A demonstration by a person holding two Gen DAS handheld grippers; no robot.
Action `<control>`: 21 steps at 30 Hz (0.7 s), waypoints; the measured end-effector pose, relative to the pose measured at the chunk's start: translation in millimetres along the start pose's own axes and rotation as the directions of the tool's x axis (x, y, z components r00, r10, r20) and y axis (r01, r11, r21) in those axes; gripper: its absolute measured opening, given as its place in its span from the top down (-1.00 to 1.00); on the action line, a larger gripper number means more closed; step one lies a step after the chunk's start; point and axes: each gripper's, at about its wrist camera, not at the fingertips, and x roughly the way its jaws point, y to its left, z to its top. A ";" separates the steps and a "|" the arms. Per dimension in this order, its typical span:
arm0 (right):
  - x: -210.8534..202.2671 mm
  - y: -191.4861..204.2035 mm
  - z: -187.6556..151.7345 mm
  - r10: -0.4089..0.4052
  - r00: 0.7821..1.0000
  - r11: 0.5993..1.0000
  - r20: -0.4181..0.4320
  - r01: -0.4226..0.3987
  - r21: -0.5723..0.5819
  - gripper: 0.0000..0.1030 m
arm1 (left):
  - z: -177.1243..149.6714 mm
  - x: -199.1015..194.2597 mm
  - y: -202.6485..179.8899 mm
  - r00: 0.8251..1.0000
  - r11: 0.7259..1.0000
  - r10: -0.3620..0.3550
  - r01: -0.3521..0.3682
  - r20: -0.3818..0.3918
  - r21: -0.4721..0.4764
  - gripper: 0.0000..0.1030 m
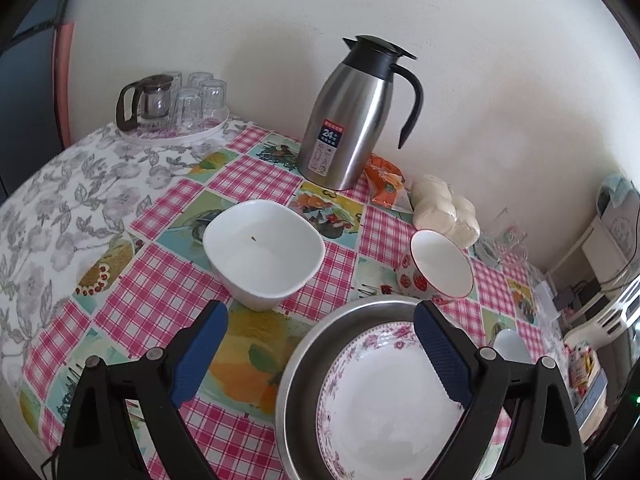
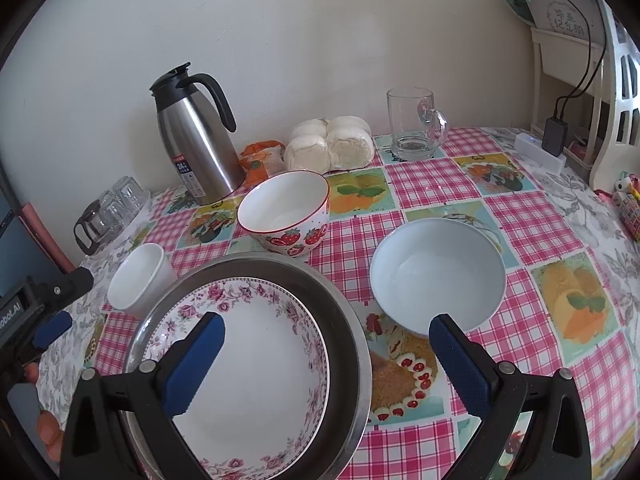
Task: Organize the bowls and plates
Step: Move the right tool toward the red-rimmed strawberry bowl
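A floral-rimmed plate point(image 2: 256, 360) lies inside a steel basin point(image 2: 344, 312) at the table's near edge. My right gripper point(image 2: 326, 324) is open above them, left finger over the plate, right finger by a pale blue bowl point(image 2: 436, 276); nothing sits between the pads. A strawberry-patterned bowl point(image 2: 286, 208) stands behind the basin and a white square bowl point(image 2: 138, 276) to its left. My left gripper point(image 1: 320, 312) is open and empty, in front of the white square bowl point(image 1: 264, 252) and over the basin's rim point(image 1: 304, 344) and plate point(image 1: 384, 392). The strawberry bowl point(image 1: 440, 268) is at the right.
A steel thermos jug point(image 2: 196, 140), an orange packet point(image 2: 258, 160), bagged white buns point(image 2: 330, 144) and a glass mug point(image 2: 414, 124) line the wall. A tray of glasses and a teapot point(image 1: 176, 104) stands far left. A power strip point(image 2: 538, 152) and shelf point(image 2: 572, 60) are at the right.
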 end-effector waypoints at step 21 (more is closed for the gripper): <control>5.9 9.2 24.1 -0.051 0.999 0.998 -0.002 0.050 -0.047 -1.00 | 31.3 19.7 39.7 0.995 0.983 -0.089 0.095 0.047 -0.155 -1.00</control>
